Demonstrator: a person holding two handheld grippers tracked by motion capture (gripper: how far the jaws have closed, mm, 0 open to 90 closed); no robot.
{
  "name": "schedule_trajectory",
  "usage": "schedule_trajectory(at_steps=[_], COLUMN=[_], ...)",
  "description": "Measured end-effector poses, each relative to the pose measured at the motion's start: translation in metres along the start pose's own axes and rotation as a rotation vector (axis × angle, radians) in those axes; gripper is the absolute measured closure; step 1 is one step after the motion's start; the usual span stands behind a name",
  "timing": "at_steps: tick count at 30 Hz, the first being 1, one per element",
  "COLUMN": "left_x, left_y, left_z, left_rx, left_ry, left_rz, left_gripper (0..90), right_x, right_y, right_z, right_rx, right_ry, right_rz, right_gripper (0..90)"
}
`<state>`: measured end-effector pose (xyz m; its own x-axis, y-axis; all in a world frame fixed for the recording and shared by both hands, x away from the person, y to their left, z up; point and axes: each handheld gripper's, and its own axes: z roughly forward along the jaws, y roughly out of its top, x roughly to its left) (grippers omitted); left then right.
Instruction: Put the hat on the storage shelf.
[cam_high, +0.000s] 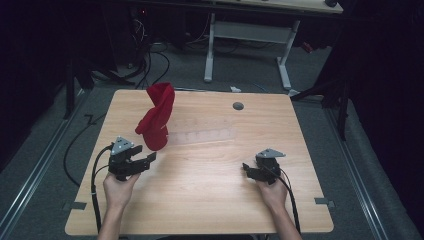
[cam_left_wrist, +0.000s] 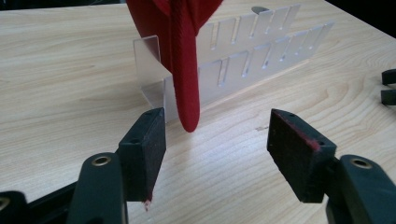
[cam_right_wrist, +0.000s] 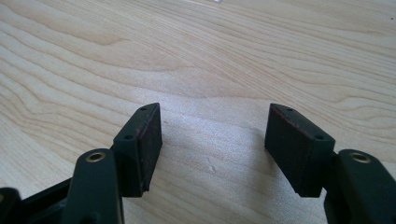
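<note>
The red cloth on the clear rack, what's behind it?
Behind the red cloth stands the clear slotted rack, rows of empty slots on view. The slots directly behind the cloth are covered.

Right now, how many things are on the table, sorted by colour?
Red: 1, the red cloth standing up in the rack.
Clear: 1, the see-through slotted rack.
Black: 2, the left gripper and the right gripper, both with jaws open and nothing between them.
Total: 4
</note>
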<state>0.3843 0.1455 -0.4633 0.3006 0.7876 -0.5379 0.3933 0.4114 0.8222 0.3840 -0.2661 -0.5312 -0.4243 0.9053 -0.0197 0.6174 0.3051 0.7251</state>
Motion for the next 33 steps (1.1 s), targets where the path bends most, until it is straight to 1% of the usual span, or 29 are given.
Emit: schedule_trajectory(at_steps=[2, 6, 10, 12, 15, 16, 21, 25, 33], left_x=[-0.001, -0.005, -0.009, -0.010, -0.012, -0.013, -0.017, -0.021, -0.028], left_y=[-0.001, -0.005, -0.007, -0.009, -0.013, -0.014, -0.019, -0.023, -0.031], left_z=[-0.002, -0.003, -0.006, -0.007, -0.007, -0.007, -0.008, -0.009, -0.008], left_rx=[0.005, 0.019, 0.016, 0.017, 0.024, 0.023, 0.026, 0.025, 0.039], left_ry=[-0.009, -0.008, -0.024, -0.026, -0.027, -0.028, -0.035, -0.040, -0.060], left_rz=[-0.002, 0.025, 0.012, 0.012, 0.027, 0.024, 0.033, 0.054, 0.064], left_gripper=[37.1, 37.1, 36.4, 36.4, 36.5, 36.5, 36.7, 36.8, 36.5], right_x=[0.000, 0.000, 0.000, 0.000, 0.000, 0.000, 0.000, 0.000, 0.000], right_y=[0.000, 0.000, 0.000, 0.000, 0.000, 0.000, 0.000, 0.000, 0.000], right_z=[0.000, 0.000, 0.000, 0.000, 0.000, 0.000, 0.000, 0.000, 0.000], right_rx=[0.000, 0.000, 0.000, 0.000, 0.000, 0.000, 0.000, 0.000, 0.000], right_ry=[0.000, 0.000, 0.000, 0.000, 0.000, 0.000, 0.000, 0.000, -0.001], right_rz=[0.001, 0.000, 0.000, 0.000, 0.000, 0.000, 0.001, 0.001, 0.001], right_gripper=[36.8, 36.7, 36.7, 36.8, 36.8, 36.8, 36.8, 36.7, 36.8])
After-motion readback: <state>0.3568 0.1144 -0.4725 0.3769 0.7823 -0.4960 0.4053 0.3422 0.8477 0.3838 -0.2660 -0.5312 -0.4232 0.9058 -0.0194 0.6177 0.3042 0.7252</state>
